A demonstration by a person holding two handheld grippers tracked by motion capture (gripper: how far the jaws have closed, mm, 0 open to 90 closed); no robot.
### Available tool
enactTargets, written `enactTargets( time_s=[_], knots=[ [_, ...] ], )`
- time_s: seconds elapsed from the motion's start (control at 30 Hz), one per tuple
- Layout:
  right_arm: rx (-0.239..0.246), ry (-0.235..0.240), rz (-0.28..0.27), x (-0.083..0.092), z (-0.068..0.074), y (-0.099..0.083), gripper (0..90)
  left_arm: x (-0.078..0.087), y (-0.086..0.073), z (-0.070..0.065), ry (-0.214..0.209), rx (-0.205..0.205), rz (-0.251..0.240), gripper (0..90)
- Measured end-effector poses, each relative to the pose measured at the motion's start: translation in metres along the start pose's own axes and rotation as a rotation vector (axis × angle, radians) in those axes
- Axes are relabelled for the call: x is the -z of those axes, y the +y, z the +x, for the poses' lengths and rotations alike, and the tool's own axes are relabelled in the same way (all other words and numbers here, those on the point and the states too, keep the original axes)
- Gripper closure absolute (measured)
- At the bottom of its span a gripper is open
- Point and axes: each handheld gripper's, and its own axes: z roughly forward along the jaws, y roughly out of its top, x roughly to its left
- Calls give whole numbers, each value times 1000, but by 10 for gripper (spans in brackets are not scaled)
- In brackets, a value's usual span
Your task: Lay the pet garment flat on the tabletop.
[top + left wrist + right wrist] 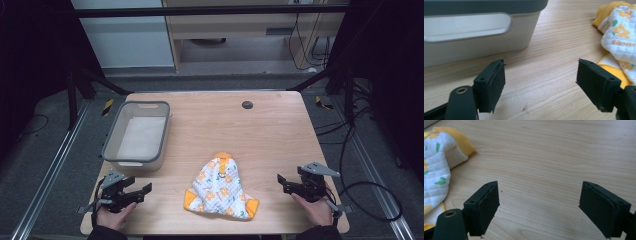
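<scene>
Lying on wooden table (270, 130), baby garment (220, 187), grey bin (136, 135)

I count one table (270, 130) in front of me. On it there is one grey bin (112, 140) and one quilted baby garment (220, 187), white with orange flowers and orange trim. The tabletop has one dark round hole (247, 104). I hold two claws: one left claw (142, 191), one right claw (283, 183).

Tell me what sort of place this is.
Probably a lab or recording workstation, not a home. A wooden table stands inside a dark metal frame, loose cables trail on the grey floor, and a person holds a left gripper and a right gripper beside a flowered cloth and a grey bin.
</scene>
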Motion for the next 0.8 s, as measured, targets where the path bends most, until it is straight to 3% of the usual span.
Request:
enactTargets(
  time_s=[0.1,0.2,0.43,0.6,0.8],
  knots=[
    [12,13,-5,0,2,1,173,4,4,-2,7,-17,-14,225],
    [11,20,-20,2,2,6,173,9,9,-3,4,-10,-41,227],
    [23,34,-57,7,4,26,172,18,27,-7,4,-25,-95,240],
    [24,37,-65,8,7,35,172,19,40,-10,-2,-40,-117,245],
    [46,50,-63,2,16,49,178,9,60,-25,-27,-60,-146,248]
  ],
)
